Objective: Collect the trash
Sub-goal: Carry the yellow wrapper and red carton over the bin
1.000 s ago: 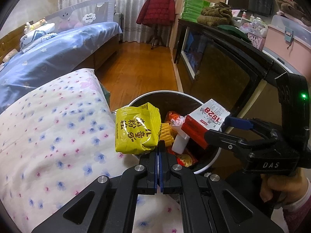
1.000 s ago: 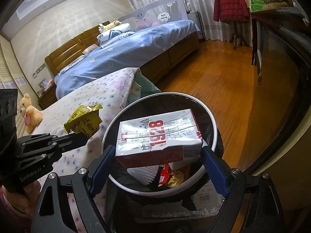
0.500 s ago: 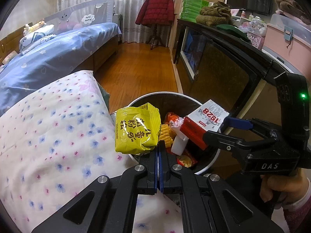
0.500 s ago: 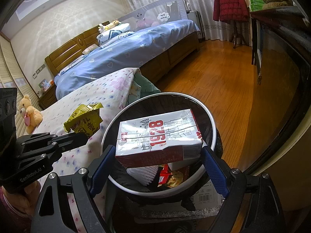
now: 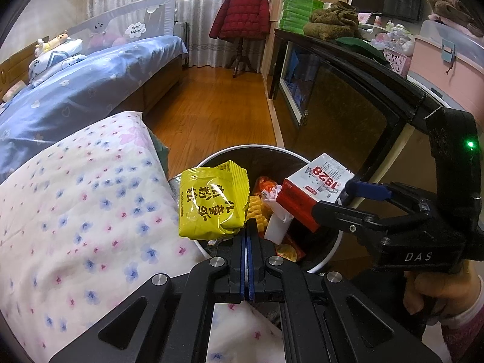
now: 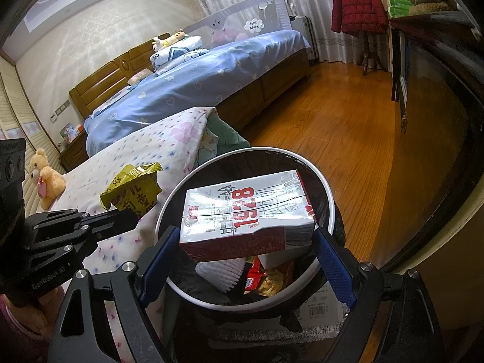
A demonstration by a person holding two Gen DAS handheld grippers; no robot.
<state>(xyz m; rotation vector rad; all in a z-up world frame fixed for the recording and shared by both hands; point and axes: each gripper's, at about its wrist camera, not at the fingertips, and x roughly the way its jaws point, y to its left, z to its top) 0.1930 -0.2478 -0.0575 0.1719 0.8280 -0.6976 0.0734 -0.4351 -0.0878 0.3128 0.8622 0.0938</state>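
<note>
My left gripper [image 5: 247, 236] is shut on the bottom edge of a yellow snack packet [image 5: 213, 201] and holds it at the left rim of a round white-rimmed trash bin [image 5: 266, 148]. The packet also shows in the right wrist view [image 6: 133, 192]. My right gripper [image 6: 246, 254] is shut on a white and red "1928" carton [image 6: 246, 211] and holds it level above the bin's opening [image 6: 328, 205]. The carton also shows in the left wrist view [image 5: 314, 186]. The bin holds wrappers and a white brush [image 6: 224, 273].
A floral quilt [image 5: 75, 211] lies left of the bin, with a blue bed [image 5: 75, 90] behind it. A dark glass cabinet [image 5: 348, 106] stands to the right. Wooden floor [image 5: 217, 106] runs beyond the bin. A teddy bear [image 6: 45, 178] sits on the quilt.
Both grippers have drifted slightly over the bin with their loads. Neither grip has changed.
</note>
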